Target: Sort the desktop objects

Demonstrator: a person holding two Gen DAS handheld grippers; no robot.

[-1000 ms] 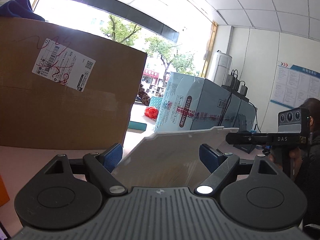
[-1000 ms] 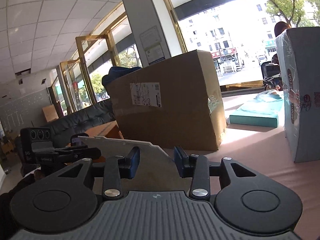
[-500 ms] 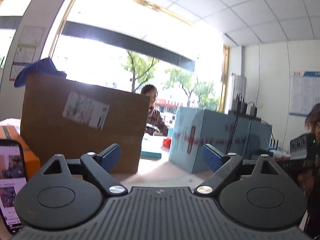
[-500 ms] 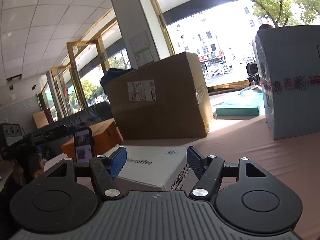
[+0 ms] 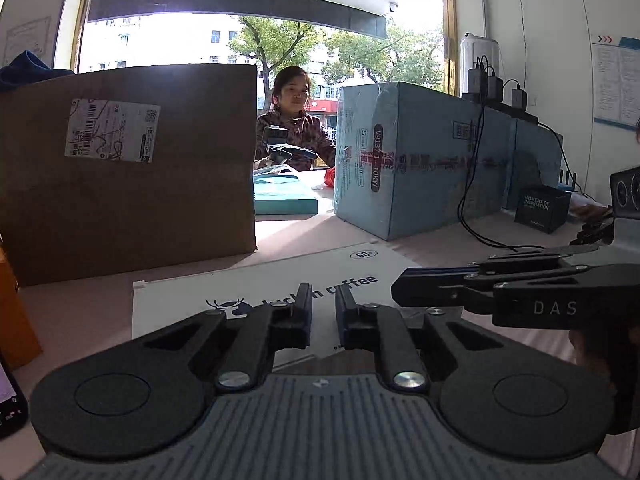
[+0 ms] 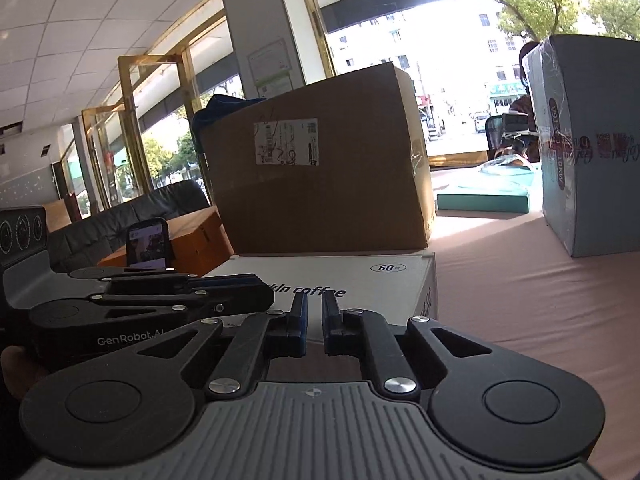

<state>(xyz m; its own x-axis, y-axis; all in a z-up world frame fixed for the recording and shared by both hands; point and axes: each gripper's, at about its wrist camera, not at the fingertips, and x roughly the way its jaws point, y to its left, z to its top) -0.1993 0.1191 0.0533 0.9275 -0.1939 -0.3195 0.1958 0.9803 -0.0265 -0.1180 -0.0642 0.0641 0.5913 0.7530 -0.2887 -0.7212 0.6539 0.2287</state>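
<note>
Left gripper and right gripper both nearly closed, empty, over white coffee box; risk: grippers collide, nudging lid.

The left hand-held gripper points forward and level, its two fingers drawn nearly together with only a narrow gap and nothing between them. The right hand-held gripper is posed the same way, fingers almost touching and empty. The two sit side by side, close together, each showing in the other's view, tips angled toward one another.
</note>
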